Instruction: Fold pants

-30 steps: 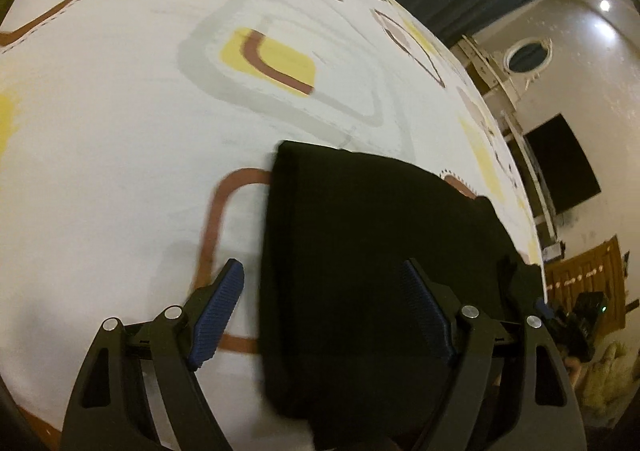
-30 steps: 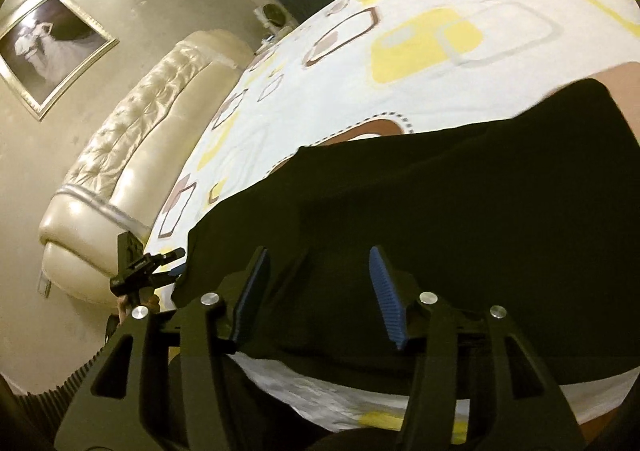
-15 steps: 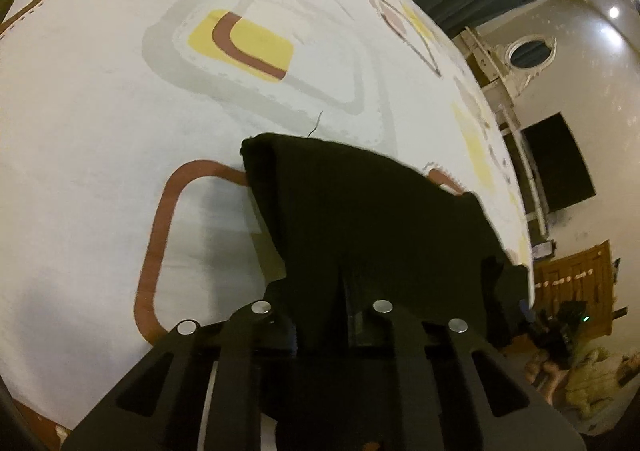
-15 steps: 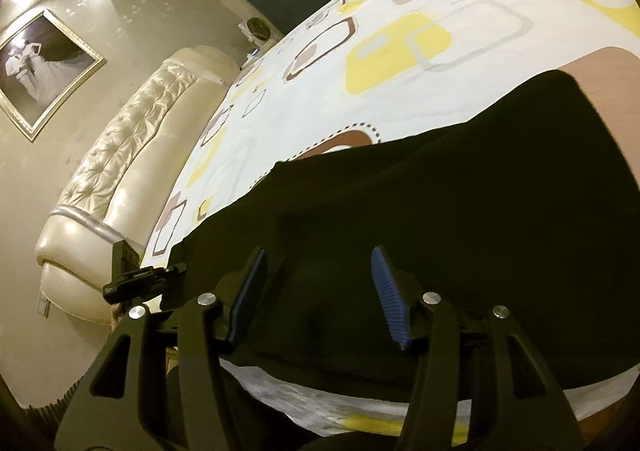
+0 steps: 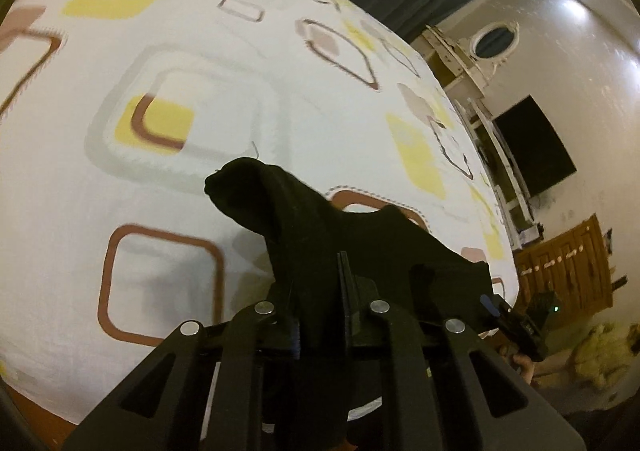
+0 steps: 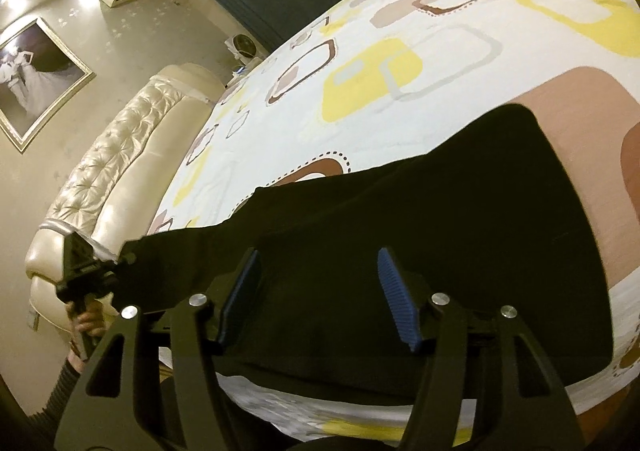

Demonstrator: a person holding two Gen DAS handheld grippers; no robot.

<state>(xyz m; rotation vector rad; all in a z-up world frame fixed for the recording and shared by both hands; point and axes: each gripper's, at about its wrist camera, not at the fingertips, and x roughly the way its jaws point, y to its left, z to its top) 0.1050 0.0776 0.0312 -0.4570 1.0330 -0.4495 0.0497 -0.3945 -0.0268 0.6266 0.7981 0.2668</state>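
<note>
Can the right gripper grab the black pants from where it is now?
Probably yes. The right gripper is open just above the black pants, with nothing between them. The left gripper is shut on the far end of the pants.

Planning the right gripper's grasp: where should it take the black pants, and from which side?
Probably the near hem edge of the black fabric pants, at the bed's front edge, approached low from the front. The right gripper hangs open over flat cloth with no ridge to pinch, while the left gripper is shut on the other end, lifted off the patterned bedsheet.
</note>
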